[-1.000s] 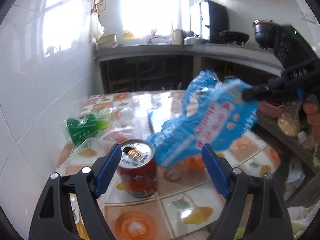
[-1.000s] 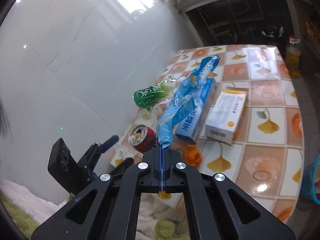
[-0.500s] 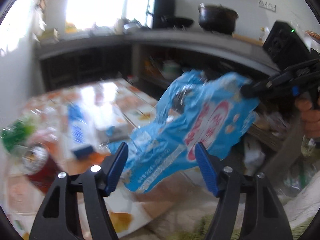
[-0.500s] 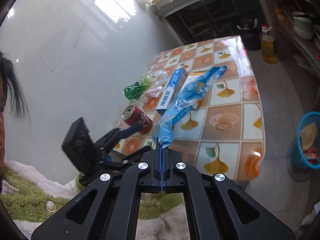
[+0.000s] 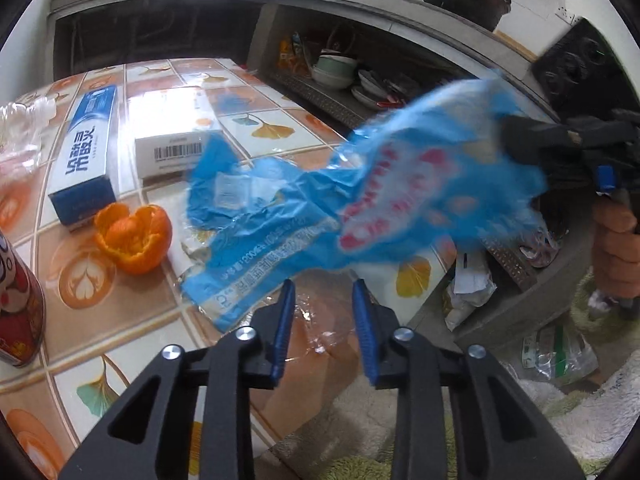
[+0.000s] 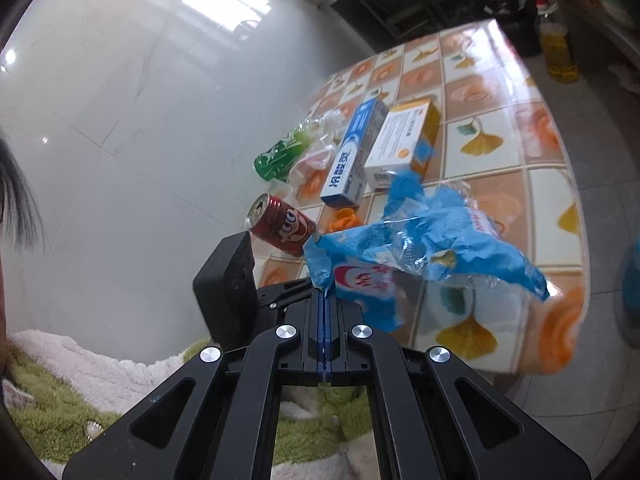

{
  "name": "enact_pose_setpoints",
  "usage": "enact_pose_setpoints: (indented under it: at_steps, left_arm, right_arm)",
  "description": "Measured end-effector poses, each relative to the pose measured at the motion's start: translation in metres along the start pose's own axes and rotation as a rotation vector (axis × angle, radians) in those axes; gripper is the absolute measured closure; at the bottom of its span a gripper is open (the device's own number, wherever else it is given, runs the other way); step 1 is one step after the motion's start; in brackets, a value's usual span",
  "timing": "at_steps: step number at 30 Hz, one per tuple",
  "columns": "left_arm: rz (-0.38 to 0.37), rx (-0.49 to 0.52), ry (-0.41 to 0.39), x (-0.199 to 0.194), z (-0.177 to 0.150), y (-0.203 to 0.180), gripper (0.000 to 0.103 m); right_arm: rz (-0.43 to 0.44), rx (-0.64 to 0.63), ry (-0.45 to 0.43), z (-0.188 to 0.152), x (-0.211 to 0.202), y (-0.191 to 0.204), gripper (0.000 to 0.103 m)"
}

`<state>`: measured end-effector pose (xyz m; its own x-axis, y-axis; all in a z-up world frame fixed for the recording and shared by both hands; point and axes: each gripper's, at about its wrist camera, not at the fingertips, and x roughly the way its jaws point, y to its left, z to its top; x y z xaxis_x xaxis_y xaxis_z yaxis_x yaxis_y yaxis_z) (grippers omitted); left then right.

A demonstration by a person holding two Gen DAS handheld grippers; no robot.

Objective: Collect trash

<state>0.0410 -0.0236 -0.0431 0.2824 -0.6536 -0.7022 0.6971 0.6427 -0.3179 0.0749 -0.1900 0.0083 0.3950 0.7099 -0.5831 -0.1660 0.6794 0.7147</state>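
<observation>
At the far left of the left wrist view, a red printed drink can (image 5: 18, 300) stands on the tiled desk (image 5: 132, 320). Beside it lie a hollowed orange peel (image 5: 134, 236), a long blue and white carton (image 5: 86, 156) and a white barcoded box (image 5: 174, 136). The crumpled blue plastic snack bag (image 5: 360, 196) hangs above the desk's near corner, its lower end trailing near the desk surface.

The left gripper (image 5: 325, 328) is released: its jaws have just been closing, but nothing is between them yet and the bag's clear lower edge lies just ahead of the tips. The right gripper (image 6: 324, 304) is clenched, grasping a corner of the bag.

Step in hand, as judged: take a second hold on the bag. Move the left gripper forward until the film sits between the pads before closing; keep the right grip firm so the bag stays taut.

Clearance: the desk edge runs right of the bag; open floor lies beyond, with a blue bin (image 6: 632, 280) at the frame edge. Avoid sweeping the can
</observation>
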Motion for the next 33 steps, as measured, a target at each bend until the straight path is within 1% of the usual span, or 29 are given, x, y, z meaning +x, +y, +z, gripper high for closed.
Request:
enact_pose_setpoints:
  at_steps: [4,9,13,17,20,22,23,25,28,29,30,33]
  left_arm:
    - [-0.01,-0.008,0.002,0.007,-0.003,0.005,0.081]
    - [-0.024,-0.012,-0.004,0.007,-0.002,0.007,0.081]
    - [-0.031,-0.002,-0.007,0.007,-0.002,0.008,0.081]
    - [-0.028,0.013,-0.012,0.007,-0.002,0.007,0.081]
    - [0.005,0.042,-0.008,0.004,-0.002,0.002,0.081]
    - [0.046,0.073,-0.008,-0.003,-0.003,-0.004,0.081]
    - [0.068,0.086,-0.005,-0.007,-0.003,-0.006,0.079]
    - [0.126,0.1,0.003,-0.013,-0.004,-0.009,0.068]
    - [0.187,0.098,0.037,-0.018,-0.006,-0.007,0.065]
    - [0.203,0.09,0.054,-0.017,-0.007,-0.005,0.061]
    - [0.21,0.085,0.069,-0.015,-0.008,-0.001,0.058]
    - [0.225,0.094,0.073,-0.013,-0.011,-0.001,0.056]
  right_arm:
    - [0.02,-0.004,0.039,0.019,0.027,-0.006,0.103]
    - [0.007,0.029,0.063,0.038,0.058,-0.025,0.103]
    - [0.004,0.085,0.093,0.046,0.085,-0.047,0.103]
    - [-0.036,0.123,0.132,0.048,0.107,-0.062,0.103]
    - [-0.081,0.11,0.169,0.048,0.117,-0.063,0.103]
    - [-0.112,0.09,0.19,0.047,0.121,-0.062,0.103]
    - [-0.122,0.082,0.202,0.046,0.122,-0.062,0.103]
    - [-0.12,0.078,0.222,0.044,0.122,-0.061,0.103]
    - [-0.114,0.075,0.252,0.042,0.122,-0.058,0.103]
    - [-0.109,0.078,0.264,0.041,0.124,-0.057,0.103]
    - [-0.101,0.082,0.273,0.039,0.123,-0.057,0.103]
    - [-0.069,0.1,0.297,0.035,0.124,-0.058,0.103]
